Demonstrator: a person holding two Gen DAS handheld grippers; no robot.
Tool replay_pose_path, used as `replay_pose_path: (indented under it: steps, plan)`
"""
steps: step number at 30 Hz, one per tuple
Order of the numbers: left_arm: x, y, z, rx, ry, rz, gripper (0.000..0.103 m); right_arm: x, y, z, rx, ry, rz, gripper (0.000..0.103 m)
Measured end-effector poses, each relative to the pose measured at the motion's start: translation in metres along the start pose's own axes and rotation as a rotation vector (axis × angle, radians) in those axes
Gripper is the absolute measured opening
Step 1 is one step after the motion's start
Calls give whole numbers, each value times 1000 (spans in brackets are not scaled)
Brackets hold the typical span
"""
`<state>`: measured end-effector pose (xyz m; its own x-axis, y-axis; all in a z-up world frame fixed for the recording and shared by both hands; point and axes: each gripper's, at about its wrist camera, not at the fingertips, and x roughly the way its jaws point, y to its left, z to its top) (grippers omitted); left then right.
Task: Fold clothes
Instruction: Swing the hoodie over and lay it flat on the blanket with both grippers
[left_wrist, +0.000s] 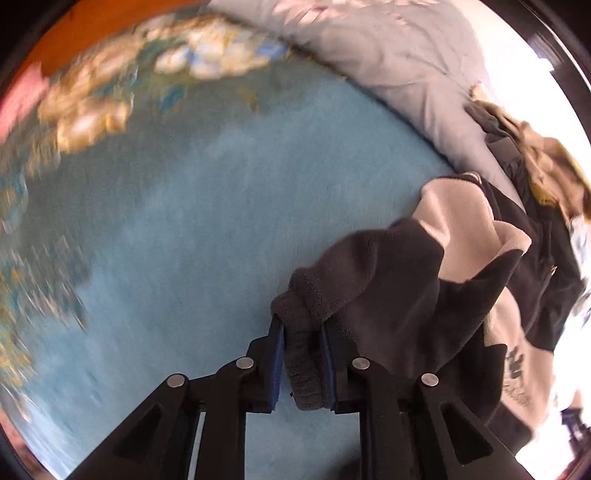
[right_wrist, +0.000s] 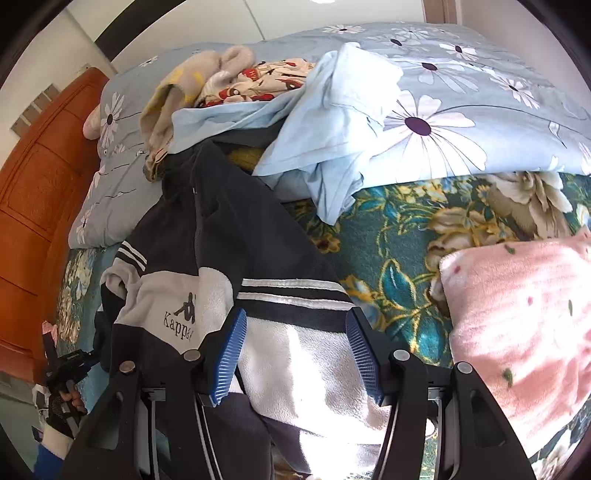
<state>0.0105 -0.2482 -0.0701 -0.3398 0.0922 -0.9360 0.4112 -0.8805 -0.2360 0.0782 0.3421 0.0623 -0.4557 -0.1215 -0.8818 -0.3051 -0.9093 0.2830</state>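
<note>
A dark grey and cream fleece jacket (right_wrist: 177, 314) with a Kappa logo lies spread on the bed. My left gripper (left_wrist: 301, 325) is shut on the jacket's dark ribbed cuff (left_wrist: 304, 365), and the sleeve (left_wrist: 369, 273) trails off to the right onto the rest of the jacket. In the right wrist view that left gripper (right_wrist: 70, 365) shows small at the lower left, in a gloved hand. My right gripper (right_wrist: 297, 314) stands open just above the jacket's cream panel and striped band; the blue pads (right_wrist: 229, 350) touch no cloth.
The bed has a teal blanket (left_wrist: 184, 221) with a floral border (right_wrist: 388, 258). Behind the jacket is a heap: a light blue shirt (right_wrist: 332, 122), a beige garment (right_wrist: 173, 96), a red-print cloth (right_wrist: 258, 81). A grey flowered duvet (right_wrist: 461, 92), a pink blanket (right_wrist: 517, 325) and an orange headboard (right_wrist: 37, 184) surround it.
</note>
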Motion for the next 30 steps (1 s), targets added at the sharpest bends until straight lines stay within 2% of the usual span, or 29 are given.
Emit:
replay_pose_path:
  steps: [4,7,12,14,17,19,20,22,23,26,27,30]
  plan:
    - [-36,15,29,36,-121,150,19,-7,-15,-4,17,13,-36,58]
    - [-68,41,50,55,-206,306,18,-11,-26,-9,20,21,-60,58]
    - [-75,73,70,51,-195,388,19,-8,-42,-27,24,65,-79,58]
    - [-72,78,68,24,-174,355,22,-4,-47,-37,30,90,-82,58]
    - [-64,80,51,-36,-128,237,23,1,-53,-53,45,126,-74,58]
    - [-59,80,40,-76,-99,161,29,3,-55,-63,40,153,-71,58]
    - [-60,74,34,-89,-101,150,33,4,-56,-69,37,172,-74,58]
    - [-70,67,20,-118,-127,95,36,6,-59,-81,39,199,-77,58]
    - [-76,63,14,-132,-144,66,39,7,-63,-87,44,210,-79,62]
    - [-98,51,-1,-185,-200,-25,43,15,-77,-105,129,238,-41,64]
    - [-106,46,-6,-207,-222,-56,49,18,-83,-111,161,247,-26,64]
    - [-129,18,-17,-212,-269,-149,58,24,-92,-121,275,209,25,64]
